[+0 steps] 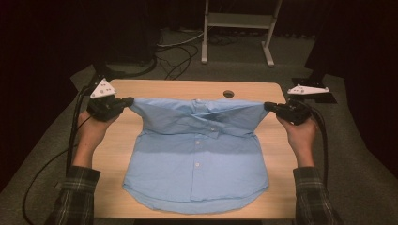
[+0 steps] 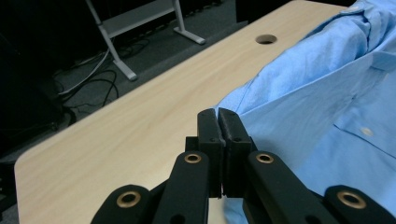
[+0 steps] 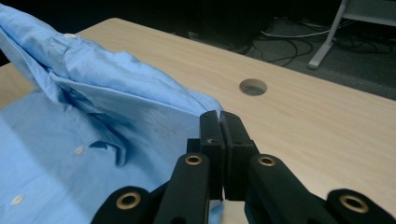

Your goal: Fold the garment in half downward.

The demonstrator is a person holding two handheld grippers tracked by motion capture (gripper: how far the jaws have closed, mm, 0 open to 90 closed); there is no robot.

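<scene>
A light blue button-up shirt [image 1: 197, 159] lies front up on the wooden table [image 1: 277, 154], its hem toward the person. Its upper part is lifted and stretched between both grippers. My left gripper [image 1: 130, 101] is shut on the shirt's left shoulder edge; in the left gripper view the jaws [image 2: 217, 116] meet with blue cloth [image 2: 317, 93] pinched between them. My right gripper [image 1: 267, 106] is shut on the opposite shoulder edge, and in the right gripper view its jaws [image 3: 218, 119] clamp the fabric [image 3: 116, 98]. The collar with a white button [image 1: 199, 101] hangs between them.
A round cable hole [image 1: 228, 93] sits in the table near its far edge. Beyond the table stand a white metal frame [image 1: 237, 28] and loose cables [image 1: 176, 56] on the grey floor. Gripper cables trail down past both forearms.
</scene>
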